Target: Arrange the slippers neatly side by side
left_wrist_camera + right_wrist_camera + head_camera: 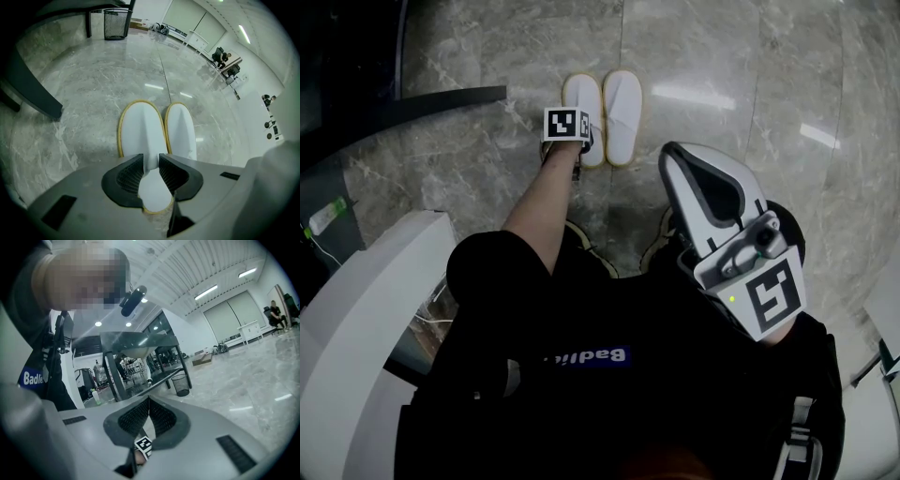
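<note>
Two white slippers with yellow edging lie side by side on the marble floor, toes pointing away: the left slipper point(583, 103) point(140, 126) and the right slipper point(622, 112) point(182, 131). My left gripper point(586, 141) point(151, 159) reaches down over the heel end of the left slipper. Its jaws stand a little apart with the white upper between them, and I see no squeeze on it. My right gripper point(673, 155) point(149, 399) is held up near the person's body, away from the slippers. Its jaws meet, with nothing between them.
A dark bar of a table base point(33, 93) lies on the floor left of the slippers, with a wire waste basket point(116, 23) further off. White furniture point(356, 309) stands at the near left. The person's own feet point(581, 239) are just behind the slippers.
</note>
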`<action>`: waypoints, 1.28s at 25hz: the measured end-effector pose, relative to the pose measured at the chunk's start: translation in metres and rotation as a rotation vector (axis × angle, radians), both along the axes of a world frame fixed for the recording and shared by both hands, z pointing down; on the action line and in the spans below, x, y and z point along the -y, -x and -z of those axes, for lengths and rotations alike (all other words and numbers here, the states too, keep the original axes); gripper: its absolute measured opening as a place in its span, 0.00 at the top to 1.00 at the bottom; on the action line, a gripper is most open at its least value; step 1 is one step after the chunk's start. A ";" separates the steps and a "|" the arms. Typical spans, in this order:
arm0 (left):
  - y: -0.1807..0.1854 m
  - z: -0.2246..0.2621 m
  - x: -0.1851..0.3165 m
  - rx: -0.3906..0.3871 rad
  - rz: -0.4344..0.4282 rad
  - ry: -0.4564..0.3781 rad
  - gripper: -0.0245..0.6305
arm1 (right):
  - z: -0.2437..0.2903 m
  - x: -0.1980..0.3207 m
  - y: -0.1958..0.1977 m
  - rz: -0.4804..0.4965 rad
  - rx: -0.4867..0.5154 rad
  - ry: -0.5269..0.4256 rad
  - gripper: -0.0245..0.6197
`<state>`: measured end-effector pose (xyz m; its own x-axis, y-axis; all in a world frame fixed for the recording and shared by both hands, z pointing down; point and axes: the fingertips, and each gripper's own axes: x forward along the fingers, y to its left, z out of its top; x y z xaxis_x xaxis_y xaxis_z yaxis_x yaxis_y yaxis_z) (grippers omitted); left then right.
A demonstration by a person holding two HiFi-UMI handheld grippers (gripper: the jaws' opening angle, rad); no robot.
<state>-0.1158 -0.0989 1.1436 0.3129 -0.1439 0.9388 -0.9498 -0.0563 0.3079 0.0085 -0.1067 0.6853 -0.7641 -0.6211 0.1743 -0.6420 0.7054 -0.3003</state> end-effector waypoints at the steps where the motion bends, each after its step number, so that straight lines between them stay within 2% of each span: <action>1: 0.001 0.001 -0.001 -0.001 0.005 -0.001 0.85 | 0.000 0.000 0.000 0.000 0.000 -0.001 0.96; 6: -0.002 0.026 -0.005 -0.005 -0.009 0.003 0.84 | 0.005 0.009 0.007 0.013 -0.039 -0.035 0.96; 7: -0.004 0.038 -0.007 -0.008 -0.017 0.003 0.79 | 0.008 0.013 0.009 0.015 -0.059 -0.046 0.96; 9: -0.005 0.071 -0.011 -0.011 -0.030 -0.004 0.79 | 0.021 0.019 0.012 -0.002 -0.089 -0.050 0.96; 11: 0.001 0.112 -0.016 -0.011 -0.004 -0.028 0.79 | 0.039 0.023 0.010 -0.042 -0.113 -0.029 0.96; 14: 0.015 0.178 -0.024 0.000 0.039 -0.127 0.79 | 0.073 0.023 0.001 -0.093 -0.156 0.018 0.96; 16: 0.026 0.219 -0.027 0.046 0.013 -0.219 0.79 | 0.099 0.017 -0.008 -0.099 -0.189 0.050 0.96; 19: 0.033 0.277 -0.034 0.077 0.003 -0.268 0.79 | 0.143 0.005 -0.023 -0.095 -0.240 0.059 0.96; 22: 0.029 0.353 -0.042 0.055 0.021 -0.297 0.79 | 0.193 -0.008 -0.031 -0.085 -0.278 0.082 0.96; 27: 0.021 0.502 -0.054 -0.001 0.012 -0.394 0.79 | 0.285 -0.021 -0.034 -0.081 -0.312 0.089 0.96; 32: 0.026 0.644 -0.060 -0.037 0.013 -0.573 0.79 | 0.361 -0.032 -0.032 -0.067 -0.350 0.070 0.96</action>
